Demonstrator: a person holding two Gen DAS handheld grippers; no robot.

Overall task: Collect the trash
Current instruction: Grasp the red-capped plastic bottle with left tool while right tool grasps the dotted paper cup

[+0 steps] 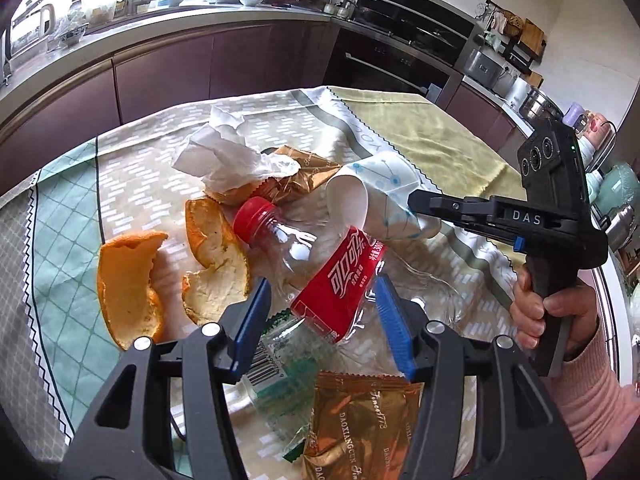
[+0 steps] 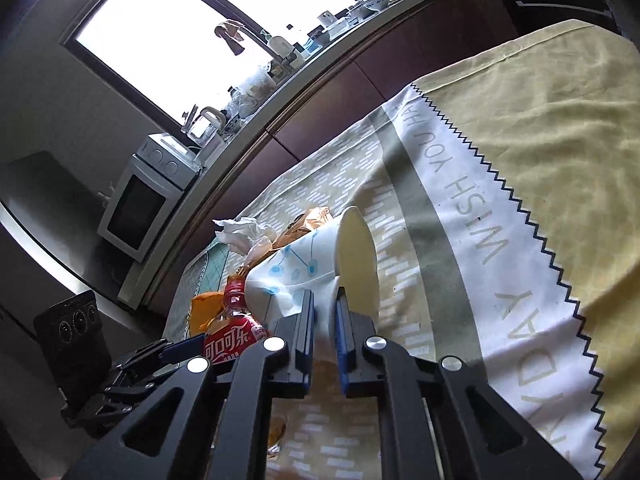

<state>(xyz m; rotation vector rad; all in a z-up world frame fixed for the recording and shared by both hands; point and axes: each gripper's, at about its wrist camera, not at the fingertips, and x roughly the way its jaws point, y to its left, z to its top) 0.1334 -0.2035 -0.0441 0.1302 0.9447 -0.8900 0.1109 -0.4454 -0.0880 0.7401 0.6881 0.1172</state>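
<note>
A clear cola bottle (image 1: 316, 268) with a red cap and red label lies on the tablecloth between the blue pads of my left gripper (image 1: 322, 304), which is open around its lower part. My right gripper (image 2: 325, 304) is shut on the wall of a white paper cup (image 2: 320, 268) with blue dots. The cup (image 1: 376, 196) and the right gripper (image 1: 416, 202) also show in the left wrist view, lifted just above the bottle. The bottle (image 2: 234, 328) shows low left in the right wrist view.
Two orange peels (image 1: 132, 280) lie left of the bottle. A crumpled white tissue (image 1: 224, 156) and a gold wrapper (image 1: 304, 172) lie behind it. Another gold wrapper (image 1: 360, 420) and a clear wrapper with barcode (image 1: 276, 372) lie near me. Kitchen counters (image 1: 168, 20) ring the table.
</note>
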